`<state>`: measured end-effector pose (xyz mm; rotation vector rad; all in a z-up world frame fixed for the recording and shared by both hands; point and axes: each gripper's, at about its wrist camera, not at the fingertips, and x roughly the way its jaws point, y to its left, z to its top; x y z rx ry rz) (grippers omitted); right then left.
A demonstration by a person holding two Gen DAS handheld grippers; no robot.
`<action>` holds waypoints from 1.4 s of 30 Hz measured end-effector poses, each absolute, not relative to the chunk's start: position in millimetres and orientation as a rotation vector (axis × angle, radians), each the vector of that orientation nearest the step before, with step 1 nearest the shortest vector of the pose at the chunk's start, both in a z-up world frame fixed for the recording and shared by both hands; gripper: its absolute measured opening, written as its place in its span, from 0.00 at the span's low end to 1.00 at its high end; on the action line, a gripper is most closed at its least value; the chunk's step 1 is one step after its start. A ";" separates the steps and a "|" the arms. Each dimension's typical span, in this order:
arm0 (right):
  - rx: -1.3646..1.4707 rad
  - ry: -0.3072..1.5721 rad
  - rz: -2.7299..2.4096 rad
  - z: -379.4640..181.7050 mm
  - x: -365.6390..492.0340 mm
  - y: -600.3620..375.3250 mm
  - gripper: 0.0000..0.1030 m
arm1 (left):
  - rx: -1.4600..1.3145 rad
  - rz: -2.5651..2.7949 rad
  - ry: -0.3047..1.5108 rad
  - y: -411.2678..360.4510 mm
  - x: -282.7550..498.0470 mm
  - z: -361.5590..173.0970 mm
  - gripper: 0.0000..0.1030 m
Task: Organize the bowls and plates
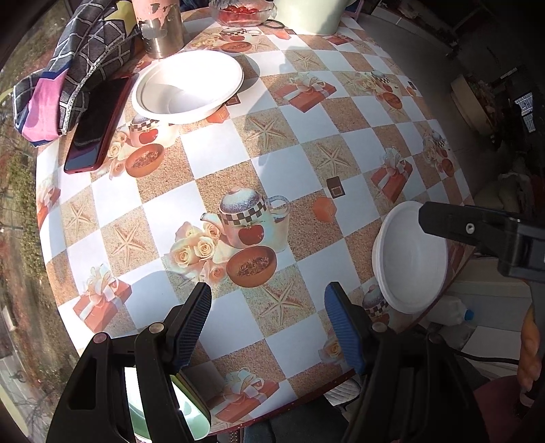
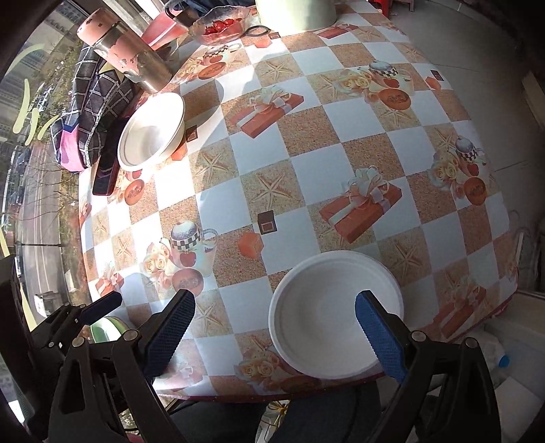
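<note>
A white bowl [image 1: 190,87] sits at the far left of the table, next to a dark phone; it also shows in the right wrist view [image 2: 151,131]. A second white bowl [image 2: 335,313] sits at the near right edge of the table, also in the left wrist view [image 1: 408,262]. My left gripper [image 1: 267,327] is open and empty above the near table edge. A pale green dish [image 1: 190,409] lies under its left finger. My right gripper [image 2: 274,332] is open and empty, with its right finger over the near bowl.
A dark red phone [image 1: 98,124] and a patterned cloth [image 1: 78,64] lie at the far left. A worn pink metal tumbler [image 1: 160,25], a glass bowl of red fruit [image 1: 240,12] and a pale green container [image 1: 311,15] stand at the back. The table [image 2: 306,163] has a checked cloth.
</note>
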<state>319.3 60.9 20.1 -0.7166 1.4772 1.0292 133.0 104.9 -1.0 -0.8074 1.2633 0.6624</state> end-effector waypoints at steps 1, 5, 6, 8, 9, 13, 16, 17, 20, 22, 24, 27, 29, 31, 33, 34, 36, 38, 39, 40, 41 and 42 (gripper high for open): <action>-0.713 1.481 1.032 19.3 319.8 60.7 0.93 | -0.806 0.664 1.264 104.2 132.9 -1.5 0.71; -0.708 1.475 1.043 18.2 319.2 60.1 0.93 | -0.792 0.676 1.257 103.1 133.2 -1.2 0.71; -0.713 1.470 1.050 18.8 317.7 60.2 0.93 | -0.793 0.681 1.252 102.4 132.7 -1.2 0.71; -0.717 1.463 1.055 20.1 316.6 58.8 0.93 | -0.794 0.687 1.247 102.1 131.5 -0.9 0.71; -0.718 1.461 1.059 20.9 316.5 58.3 0.93 | -0.794 0.688 1.246 101.9 131.2 -0.9 0.71; -0.718 1.459 1.054 22.1 316.0 56.3 0.93 | -0.792 0.686 1.245 101.9 130.9 -0.8 0.71; -0.708 1.461 1.043 23.6 318.1 53.2 0.93 | -0.787 0.685 1.241 104.5 130.8 0.9 0.71; -0.701 1.462 1.041 24.0 319.1 52.0 0.93 | -0.783 0.688 1.241 105.5 131.3 1.5 0.71; -0.681 1.456 1.044 26.0 320.8 49.4 0.93 | -0.774 0.699 1.235 104.3 130.2 3.0 0.71; -0.671 1.454 1.052 25.9 319.8 45.2 0.93 | -0.772 0.705 1.233 100.1 129.1 2.6 0.71; -0.658 1.453 1.056 25.4 319.0 38.9 0.93 | -0.770 0.712 1.229 94.0 127.2 2.6 0.71; -0.650 1.451 1.066 25.3 317.2 30.1 0.93 | -0.768 0.727 1.213 81.9 123.1 5.0 0.71; -0.655 1.450 1.072 26.0 315.8 24.5 0.93 | -0.771 0.732 1.200 72.6 120.3 7.7 0.71; -0.661 1.438 1.079 30.4 314.9 18.9 0.93 | -0.775 0.734 1.180 62.5 118.2 11.4 0.71; -0.679 1.425 1.085 35.0 312.8 13.1 0.93 | -0.782 0.738 1.160 49.2 115.0 15.6 0.71; -0.694 1.422 1.091 36.7 311.2 11.9 0.93 | -0.786 0.746 1.149 42.2 112.8 18.4 0.71; -0.744 1.409 1.104 37.6 306.4 14.4 0.93 | -0.788 0.771 1.123 30.5 109.4 26.3 0.71; -0.822 1.393 1.123 35.7 299.0 19.8 0.93 | -0.774 0.810 1.086 16.5 107.2 37.5 0.71; -0.859 1.386 1.135 35.1 295.2 20.9 0.93 | -0.770 0.831 1.064 9.2 105.7 43.3 0.71; -0.895 1.374 1.150 35.3 290.8 21.3 0.93 | -0.768 0.851 1.040 1.5 104.2 49.2 0.71; -0.932 1.356 1.172 36.2 286.3 21.7 0.93 | -0.767 0.876 1.017 -6.1 103.5 54.4 0.72; -0.960 1.337 1.198 37.5 282.1 20.8 0.93 | -0.768 0.901 0.993 -14.3 102.9 59.1 0.73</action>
